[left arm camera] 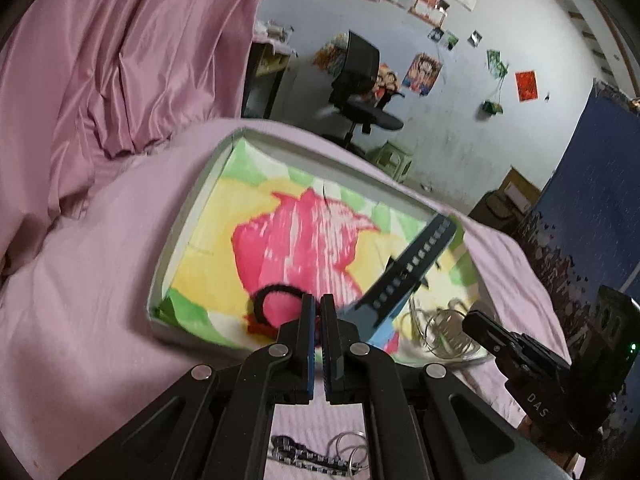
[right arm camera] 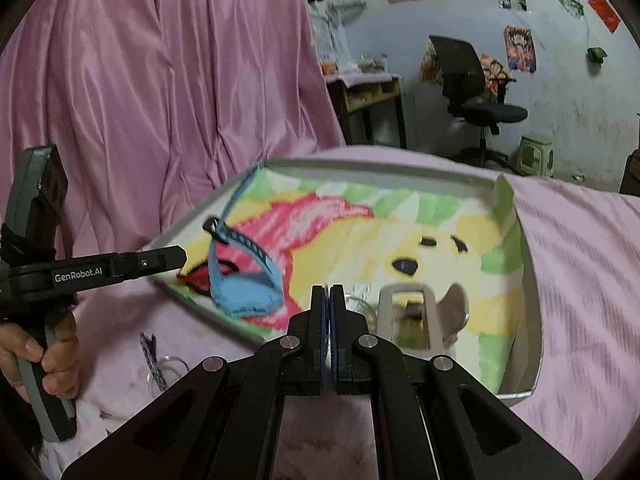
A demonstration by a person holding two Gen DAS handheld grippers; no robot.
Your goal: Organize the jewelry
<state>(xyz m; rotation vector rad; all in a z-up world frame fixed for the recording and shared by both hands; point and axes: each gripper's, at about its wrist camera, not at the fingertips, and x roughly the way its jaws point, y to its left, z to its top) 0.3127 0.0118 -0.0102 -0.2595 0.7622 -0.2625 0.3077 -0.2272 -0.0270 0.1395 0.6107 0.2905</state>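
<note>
Through your left wrist camera, your left hand-held gripper [left arm camera: 317,308] has its jaws nearly together with a thin gap between the blue pads; whether they pinch anything you cannot tell. Just beyond the tips, inside the shallow tray [left arm camera: 192,204] on the pink bed sheet [left arm camera: 88,280], lies a black hair tie [left arm camera: 276,300]. To its right a blue-and-black watch strap [left arm camera: 404,276] stretches across the tray's cartoon-print lining, with a heap of thin metal bangles [left arm camera: 444,328] beside it at the tray's near right corner. More bangles and a patterned band [left arm camera: 296,454] lie on the sheet outside the tray.

Through your right wrist camera, your right hand-held gripper [right arm camera: 329,300] has its pads pressed together. Your left hand [right arm camera: 44,352] grips the other tool's handle left of the tray [right arm camera: 532,272], where the watch strap [right arm camera: 244,284] looks blurred.
</note>
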